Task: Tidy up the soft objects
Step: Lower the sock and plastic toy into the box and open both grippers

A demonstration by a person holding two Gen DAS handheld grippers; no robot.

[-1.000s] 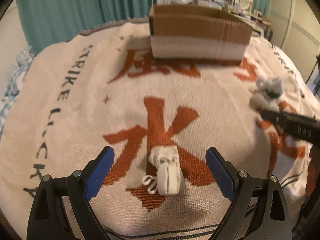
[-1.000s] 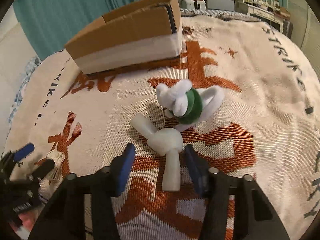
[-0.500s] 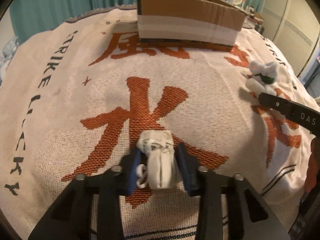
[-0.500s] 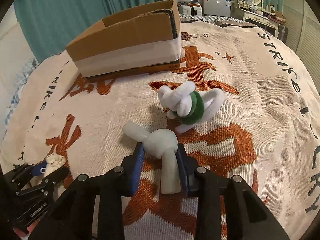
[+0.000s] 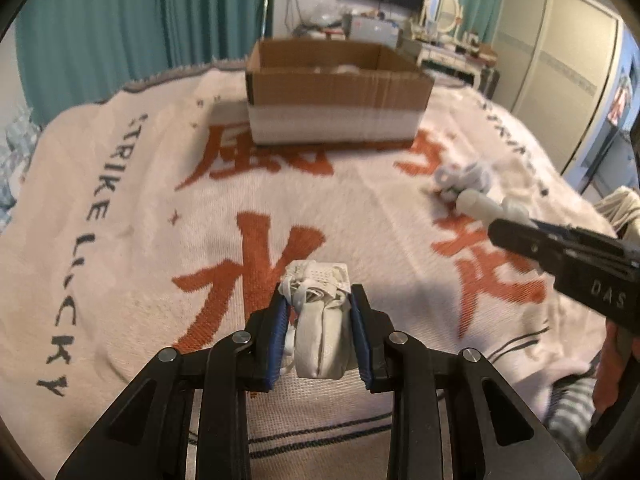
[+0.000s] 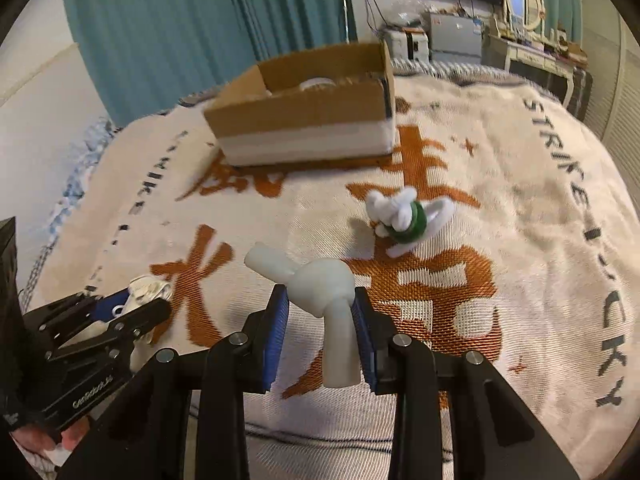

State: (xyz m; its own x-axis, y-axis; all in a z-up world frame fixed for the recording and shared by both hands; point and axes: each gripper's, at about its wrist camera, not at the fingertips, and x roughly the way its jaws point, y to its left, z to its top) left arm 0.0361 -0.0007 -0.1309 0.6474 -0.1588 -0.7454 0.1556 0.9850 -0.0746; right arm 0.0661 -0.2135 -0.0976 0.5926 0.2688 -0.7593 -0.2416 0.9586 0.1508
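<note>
My left gripper [image 5: 319,312] is shut on a white rolled sock bundle [image 5: 318,320], lifted just off the bedspread [image 5: 120,208]. My right gripper [image 6: 318,312] is shut on a pale knotted soft toy [image 6: 324,284], also raised above the bedspread [image 6: 520,208]. A white and green plush toy [image 6: 404,218] lies on the blanket ahead of the right gripper; in the left wrist view this plush toy [image 5: 464,178] shows blurred at right. An open cardboard box [image 5: 336,88] stands at the far side, and the same cardboard box [image 6: 308,120] holds something white.
The bedspread carries large orange characters and dark lettering along its rim. Teal curtains [image 5: 132,20] hang behind the box. A dresser with a mirror [image 6: 524,0] and cluttered furniture stand at the back right. A hand grips the left tool at the lower left of the right wrist view.
The left jaws went from wide open to shut on the sock bundle. The right jaws narrowed onto the knotted toy. Both grippers have since lifted their items off the blanket.
</note>
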